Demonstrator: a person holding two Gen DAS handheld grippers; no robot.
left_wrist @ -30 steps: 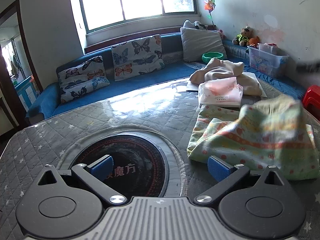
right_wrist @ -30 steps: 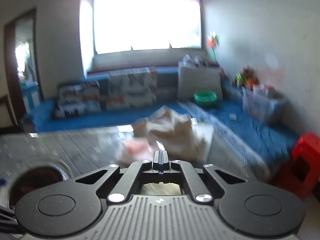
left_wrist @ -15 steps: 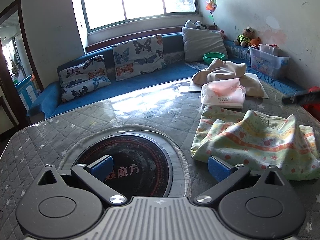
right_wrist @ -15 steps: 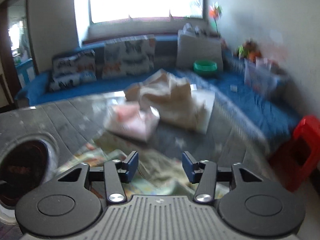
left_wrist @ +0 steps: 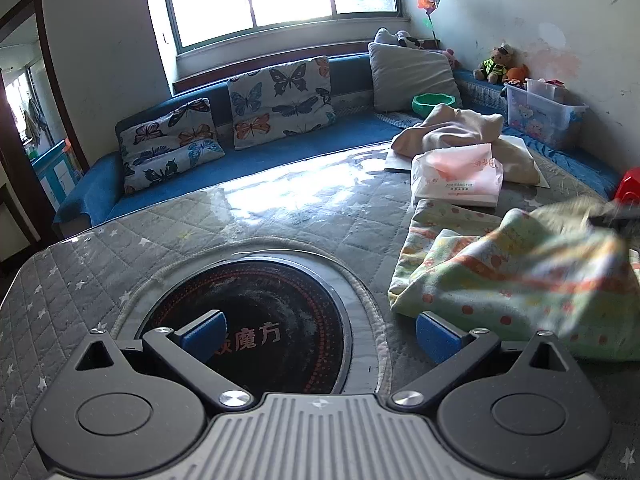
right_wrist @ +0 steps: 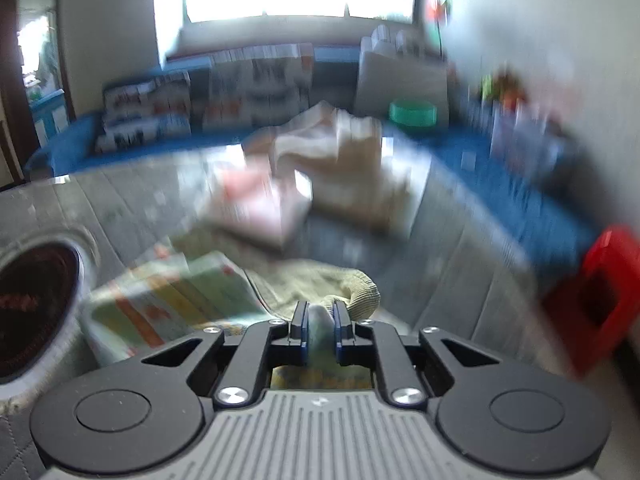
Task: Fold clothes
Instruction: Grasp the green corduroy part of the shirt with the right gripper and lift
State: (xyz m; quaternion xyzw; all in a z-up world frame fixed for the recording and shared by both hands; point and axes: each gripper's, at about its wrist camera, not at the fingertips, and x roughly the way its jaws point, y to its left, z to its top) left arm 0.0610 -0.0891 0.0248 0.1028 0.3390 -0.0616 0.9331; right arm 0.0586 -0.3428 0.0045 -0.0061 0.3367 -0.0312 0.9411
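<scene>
A light green patterned garment (left_wrist: 516, 276) with orange stripes and red dots lies on the grey quilted table at the right. My left gripper (left_wrist: 318, 334) is open and empty, low over the table beside the garment's left edge. My right gripper (right_wrist: 320, 330) is shut on a fold of the same garment (right_wrist: 172, 300) and lifts that edge; this view is motion-blurred. The right gripper shows as a dark blur in the left wrist view (left_wrist: 618, 218).
A round black glass hotplate (left_wrist: 248, 328) is set into the table (left_wrist: 100, 264) under my left gripper. A pink-and-white bag (left_wrist: 458, 178) and a beige garment (left_wrist: 464, 132) lie behind. A blue sofa (left_wrist: 280, 148) with cushions stands beyond; a red stool (right_wrist: 600, 300) stands right.
My right gripper was open half a second ago and has closed on the garment's edge, lifting it. The left gripper has stayed open and nearly still.
</scene>
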